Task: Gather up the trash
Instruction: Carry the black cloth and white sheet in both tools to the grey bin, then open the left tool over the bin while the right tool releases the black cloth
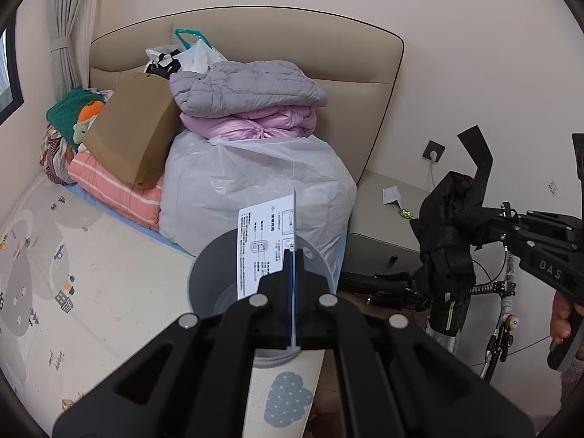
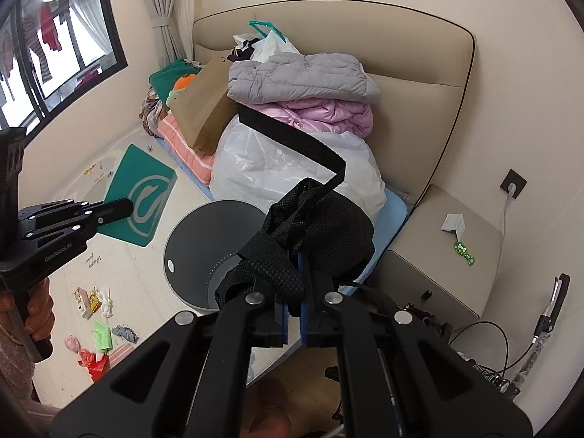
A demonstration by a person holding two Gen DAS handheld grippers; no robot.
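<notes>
- Left wrist view: our left tongs [image 1: 292, 255] are closed flat on a thin printed card [image 1: 264, 244], green-backed in the other view, held edge-on just above the grey bin [image 1: 204, 273] on the floor mat [image 1: 91, 292].
- Right wrist view: our right tongs [image 2: 294, 292] are pinched on a black mesh bag [image 2: 314, 219], its strap [image 2: 292, 138] arching upward; the bundle hangs over the near rim of the same bin.
- We judge the step in hand to be dropping both pieces into the bin. To do it well, we should bring the card fully over the opening before letting go, since a flat sheet can glide sideways.
- The bag is floppy: we should lower it until most of it sits inside the rim, so the strap does not drape out.
- More trash [image 2: 95, 328] lies scattered on the mat at lower left of the right wrist view, well apart from the bin, waiting for later.
</notes>
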